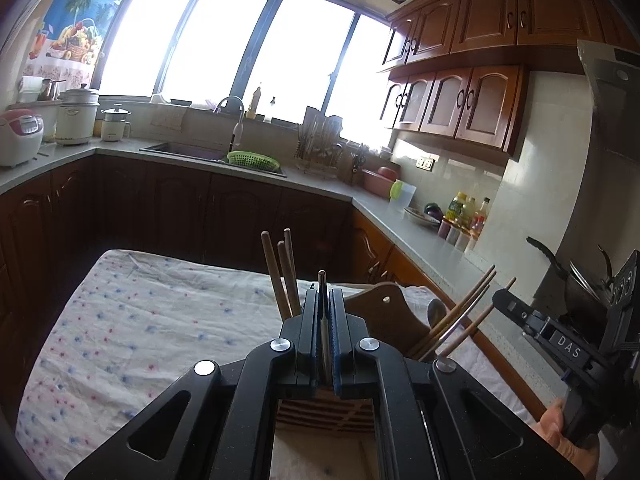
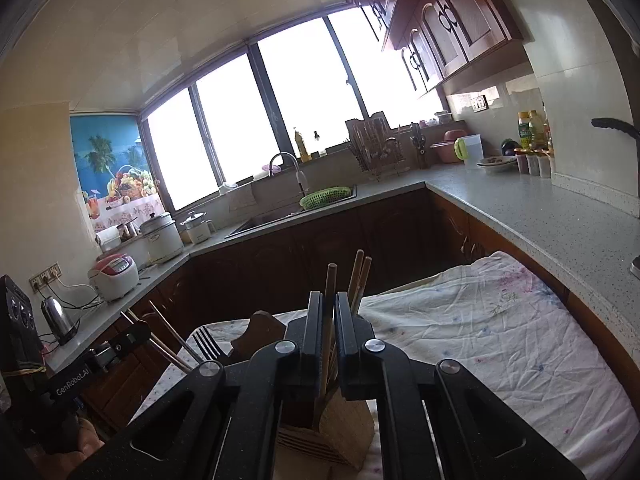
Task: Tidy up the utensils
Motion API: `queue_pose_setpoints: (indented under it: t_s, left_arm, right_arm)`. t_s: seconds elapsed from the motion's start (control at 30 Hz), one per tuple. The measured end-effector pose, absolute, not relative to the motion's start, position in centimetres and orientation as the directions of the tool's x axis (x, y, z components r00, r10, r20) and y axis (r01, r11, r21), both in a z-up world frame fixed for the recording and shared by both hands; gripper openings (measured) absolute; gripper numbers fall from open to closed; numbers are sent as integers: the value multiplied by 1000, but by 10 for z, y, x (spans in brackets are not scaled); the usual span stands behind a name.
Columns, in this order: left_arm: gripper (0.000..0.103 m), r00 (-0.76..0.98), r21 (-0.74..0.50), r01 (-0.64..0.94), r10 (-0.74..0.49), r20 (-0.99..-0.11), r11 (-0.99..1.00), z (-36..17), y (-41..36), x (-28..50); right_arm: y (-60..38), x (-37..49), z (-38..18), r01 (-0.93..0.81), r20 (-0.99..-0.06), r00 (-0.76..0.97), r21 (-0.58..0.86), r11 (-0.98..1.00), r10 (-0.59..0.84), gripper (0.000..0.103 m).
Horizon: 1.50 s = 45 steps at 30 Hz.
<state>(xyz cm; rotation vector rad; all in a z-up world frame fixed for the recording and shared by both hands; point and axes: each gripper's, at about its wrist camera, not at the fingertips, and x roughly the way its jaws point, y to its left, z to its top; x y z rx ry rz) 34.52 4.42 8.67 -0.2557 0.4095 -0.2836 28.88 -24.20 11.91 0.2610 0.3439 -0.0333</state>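
Observation:
A wooden utensil holder (image 1: 326, 412) stands on the cloth-covered table (image 1: 140, 320), right under both grippers; it also shows in the right wrist view (image 2: 332, 428). My left gripper (image 1: 323, 296) is shut on a thin metal utensil handle (image 1: 322, 312) that points up over the holder. Several wooden chopsticks (image 1: 280, 276) stand in the holder, and more lean out to the right (image 1: 460, 316). My right gripper (image 2: 328, 300) is shut on a wooden chopstick (image 2: 329, 320) that stands in the holder. A metal fork (image 2: 208, 344) and more chopsticks (image 2: 168, 340) stick out on the left.
A wooden board-like back piece (image 1: 384, 312) rises behind the holder. The grey countertop (image 2: 520, 208) runs close along the table's right side, with bottles (image 2: 528, 132) and a plate (image 2: 496, 162). A sink with a green basket (image 1: 252, 160) is at the far wall.

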Motion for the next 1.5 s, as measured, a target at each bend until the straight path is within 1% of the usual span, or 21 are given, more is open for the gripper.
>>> queue_pose_setpoints:
  t_s: [0.2, 0.43, 0.5, 0.6, 0.63, 0.67, 0.7, 0.73, 0.77, 0.8, 0.83, 0.87, 0.9, 0.93, 0.97, 1.0, 1.1, 1.27, 1.5]
  left_arm:
    - [3, 876, -305, 215, -321, -359, 928, 98, 62, 345]
    - [4, 877, -303, 209, -316, -362, 930, 93, 61, 341]
    - [4, 868, -308, 212, -323, -376, 927, 92, 62, 343]
    - [9, 863, -314, 207, -324, -388, 926, 93, 64, 340]
    - [16, 864, -315, 201, -320, -389, 927, 95, 65, 338]
    - [20, 868, -317, 189, -309, -388, 929, 96, 68, 333]
    - [28, 875, -322, 177, -299, -381, 930, 97, 71, 328]
    - [35, 880, -330, 170, -294, -373, 929, 97, 74, 321]
    - [38, 882, -337, 163, -291, -371, 927, 96, 77, 316]
    - [47, 883, -342, 149, -281, -376, 928, 94, 80, 310]
    - [56, 886, -345, 132, -267, -379, 929, 93, 84, 303]
    - [59, 890, -343, 118, -252, -380, 932, 91, 86, 296]
    - [65, 894, -339, 98, -233, -384, 936, 89, 89, 288]
    - [71, 894, -337, 82, -218, -390, 938, 87, 92, 281]
    - [74, 895, -339, 70, -209, -394, 938, 84, 94, 272]
    - [76, 895, -344, 60, -203, -398, 937, 82, 96, 264]
    - [77, 883, -357, 41, -201, -424, 933, 72, 100, 237]
    - [77, 862, -366, 16, -199, -467, 931, 62, 102, 192]
    - [77, 836, -331, -6, -177, -519, 944, 59, 98, 134]
  right_arm:
    - [-241, 289, 122, 81, -347, 938, 231, 970, 4, 6]
    - [-241, 291, 122, 85, -355, 935, 237, 968, 5, 6]
    - [-242, 291, 121, 85, -357, 934, 239, 967, 6, 7]
    - [-244, 290, 122, 81, -358, 934, 254, 964, 15, 12]
    - [-245, 289, 123, 82, -356, 934, 257, 963, 15, 14]
    - [-245, 287, 124, 82, -352, 936, 260, 962, 15, 20]
    - [-246, 284, 125, 83, -348, 937, 264, 961, 15, 29]
    - [-246, 280, 127, 82, -341, 940, 272, 959, 16, 35]
    - [-247, 276, 128, 79, -332, 943, 282, 956, 20, 45]
    - [-247, 271, 129, 79, -324, 946, 291, 954, 21, 54]
    - [-248, 267, 130, 78, -316, 949, 300, 951, 22, 64]
    - [-249, 262, 130, 75, -309, 951, 308, 948, 25, 70]
    - [-249, 257, 129, 68, -302, 953, 315, 947, 32, 80]
    - [-249, 252, 128, 65, -298, 954, 318, 946, 35, 83]
    - [-248, 246, 126, 63, -297, 954, 319, 946, 37, 90]
    - [-247, 241, 123, 61, -299, 953, 320, 945, 39, 93]
    - [-242, 223, 109, 67, -321, 946, 317, 946, 41, 95]
    - [-231, 192, 80, 71, -390, 919, 310, 948, 59, 96]
    - [-219, 145, 45, 81, -464, 882, 315, 946, 79, 96]
